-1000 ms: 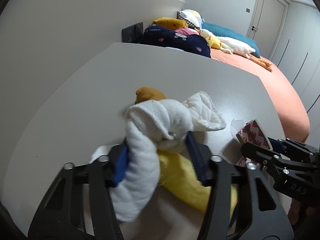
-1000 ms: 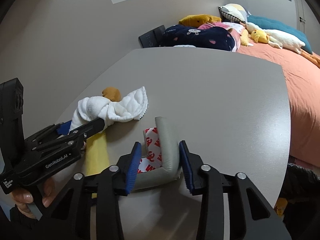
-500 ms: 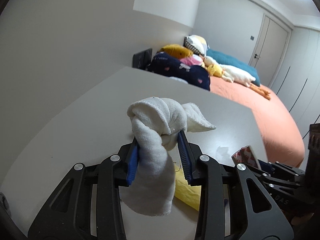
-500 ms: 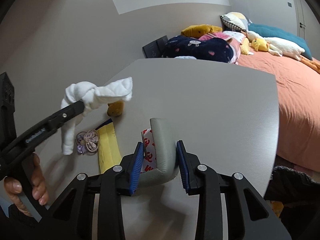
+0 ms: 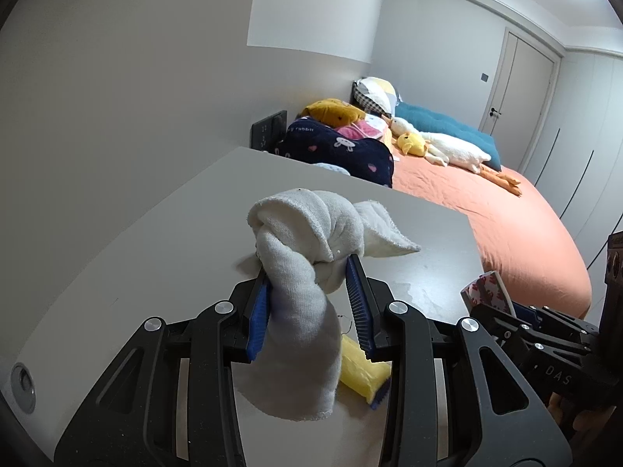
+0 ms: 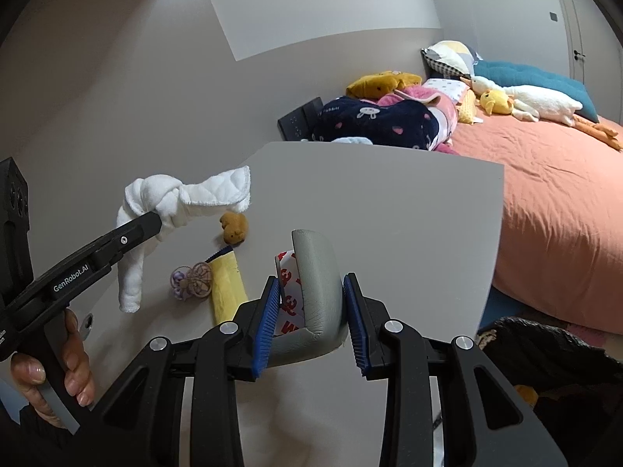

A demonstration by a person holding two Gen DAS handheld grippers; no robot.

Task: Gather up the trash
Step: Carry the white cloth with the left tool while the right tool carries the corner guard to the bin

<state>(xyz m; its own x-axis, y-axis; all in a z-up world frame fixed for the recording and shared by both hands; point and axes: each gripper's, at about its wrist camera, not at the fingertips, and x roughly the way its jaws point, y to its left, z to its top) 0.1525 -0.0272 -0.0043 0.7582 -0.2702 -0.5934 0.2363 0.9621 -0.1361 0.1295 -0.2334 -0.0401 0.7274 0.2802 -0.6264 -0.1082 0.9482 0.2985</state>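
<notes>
The left gripper (image 5: 311, 299) is clamped on a knotted white terry cloth (image 5: 307, 241), held clear above the grey table (image 6: 389, 202). One limp tail hangs below the jaws and a quilted, stitched flap sticks out sideways. The right gripper (image 6: 311, 311) is closed on a curved grey corner guard (image 6: 317, 276), a soft-looking leathery strip with red-and-white adhesive backing on its inner face, also lifted.

The cloth is pinched only at the bulky knot. Soft pile compresses, so it could slide out if swung fast, and the dangling tail could drag the loose pieces beneath. The guard's exposed backing may be sticky and cling to a pad on release, though that is hard to confirm from here.

Remaining near the table's left edge are a yellow foam-like strip (image 6: 227, 292) with a dark blue end, a small purple-and-beige flower trinket (image 6: 192, 280), and a brown lump (image 6: 234, 227).
</notes>
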